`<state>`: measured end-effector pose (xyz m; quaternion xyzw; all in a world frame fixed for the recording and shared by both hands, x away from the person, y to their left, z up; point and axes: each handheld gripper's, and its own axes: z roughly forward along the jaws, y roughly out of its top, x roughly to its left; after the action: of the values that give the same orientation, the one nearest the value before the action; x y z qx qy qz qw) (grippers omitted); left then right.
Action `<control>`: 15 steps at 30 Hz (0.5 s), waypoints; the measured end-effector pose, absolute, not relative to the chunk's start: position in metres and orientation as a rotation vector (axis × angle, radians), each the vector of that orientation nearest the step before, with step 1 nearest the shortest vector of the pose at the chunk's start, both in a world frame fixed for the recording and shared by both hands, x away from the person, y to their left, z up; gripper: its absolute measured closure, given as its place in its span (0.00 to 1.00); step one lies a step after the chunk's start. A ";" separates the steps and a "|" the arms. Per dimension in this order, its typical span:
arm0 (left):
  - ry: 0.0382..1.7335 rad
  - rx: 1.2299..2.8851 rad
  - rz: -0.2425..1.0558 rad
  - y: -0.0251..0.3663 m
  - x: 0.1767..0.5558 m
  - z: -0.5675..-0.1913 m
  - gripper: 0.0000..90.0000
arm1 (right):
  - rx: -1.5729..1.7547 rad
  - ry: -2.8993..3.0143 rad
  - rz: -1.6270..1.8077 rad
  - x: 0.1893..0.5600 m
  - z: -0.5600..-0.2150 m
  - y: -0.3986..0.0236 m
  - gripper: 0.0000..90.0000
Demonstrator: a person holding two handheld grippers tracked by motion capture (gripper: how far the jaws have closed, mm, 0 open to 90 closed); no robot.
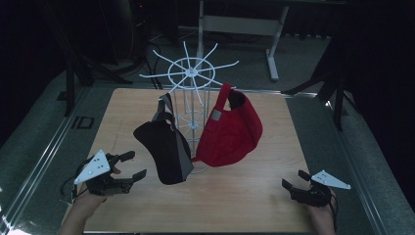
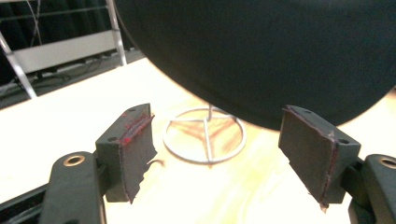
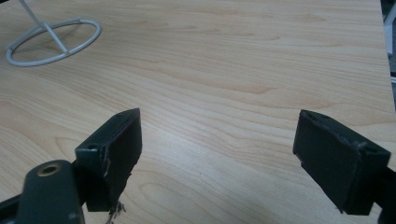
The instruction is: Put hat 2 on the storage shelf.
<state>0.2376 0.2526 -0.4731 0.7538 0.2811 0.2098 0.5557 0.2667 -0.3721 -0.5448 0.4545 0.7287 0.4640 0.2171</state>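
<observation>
A: Nearest, at the bottom of the high view, the left gripper (image 1: 133, 165) sits lower left with its jaws spread wide and nothing between them; the right gripper (image 1: 291, 180) rests lower right, equally wide and empty, over the bare wooden table (image 1: 244, 196).

B: And the caps?

A: Mid-frame, both hang on the white wire rack (image 1: 191, 93): the black cap (image 1: 164, 149) left of centre, just beyond the left gripper, the red cap (image 1: 230, 129) right of it (touching or not, I cannot tell).

B: So the hanging looks done. I'd guess the next move is pulling the left gripper back without brushing the black cap.
</observation>
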 end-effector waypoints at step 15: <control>0.771 1.857 0.439 0.253 0.237 -0.523 0.22 | 1.249 2.026 1.275 0.267 -0.548 -0.371 0.17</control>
<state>0.2374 0.2534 -0.5230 0.7730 0.3209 0.1826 0.5159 0.2667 -0.3710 -0.5483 0.4515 0.7322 0.4606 0.2189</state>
